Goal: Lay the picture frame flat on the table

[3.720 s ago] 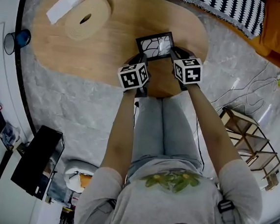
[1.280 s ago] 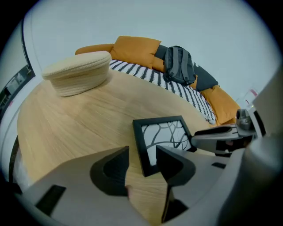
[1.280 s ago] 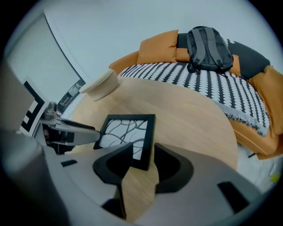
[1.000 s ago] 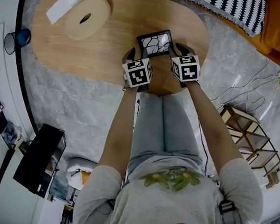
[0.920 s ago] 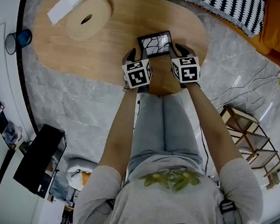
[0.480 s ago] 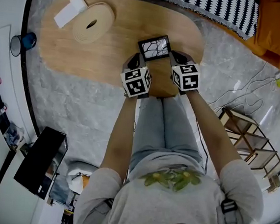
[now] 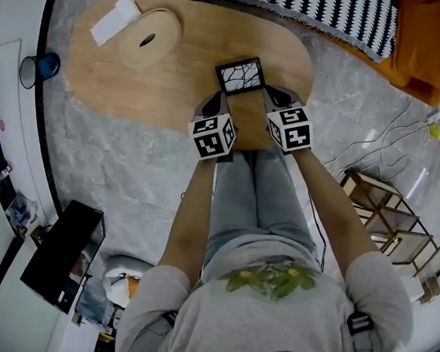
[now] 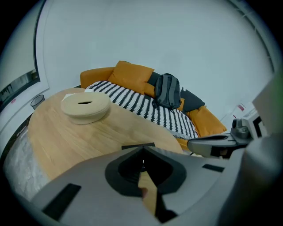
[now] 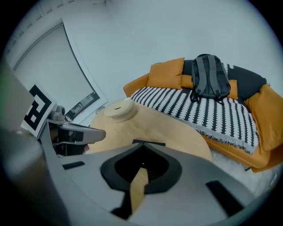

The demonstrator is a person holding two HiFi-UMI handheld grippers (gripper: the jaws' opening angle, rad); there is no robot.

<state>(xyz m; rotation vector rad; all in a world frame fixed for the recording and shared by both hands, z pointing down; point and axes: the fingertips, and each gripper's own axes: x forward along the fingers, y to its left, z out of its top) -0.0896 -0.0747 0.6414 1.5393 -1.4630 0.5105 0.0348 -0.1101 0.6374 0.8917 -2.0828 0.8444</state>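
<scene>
The black picture frame [image 7: 240, 75] with a white branching pattern lies flat near the front edge of the oval wooden table [image 7: 174, 89]. My left gripper [image 7: 215, 103] hovers just in front of the frame's left corner. Its jaws have just closed and hold nothing. My right gripper [image 7: 277, 99] hovers by the frame's right corner, also shut and empty. In the left gripper view the shut jaws [image 8: 142, 152] hide all but a thin black edge of the frame [image 8: 138, 145]. In the right gripper view the same edge [image 9: 148, 142] shows above the shut jaws [image 9: 141, 152].
A round beige disc with a hole [image 7: 146, 39] and a white folded sheet [image 7: 115, 20] sit at the table's far left. Behind the table are a striped sofa cover [image 7: 298, 5], orange cushions [image 7: 430, 41] and a backpack [image 8: 167, 90]. A wooden rack [image 7: 386, 218] stands on the floor at right.
Both grippers have shut, lifted and drawn back from the frame's sides toward the person. The frame has stayed flat on the table.
</scene>
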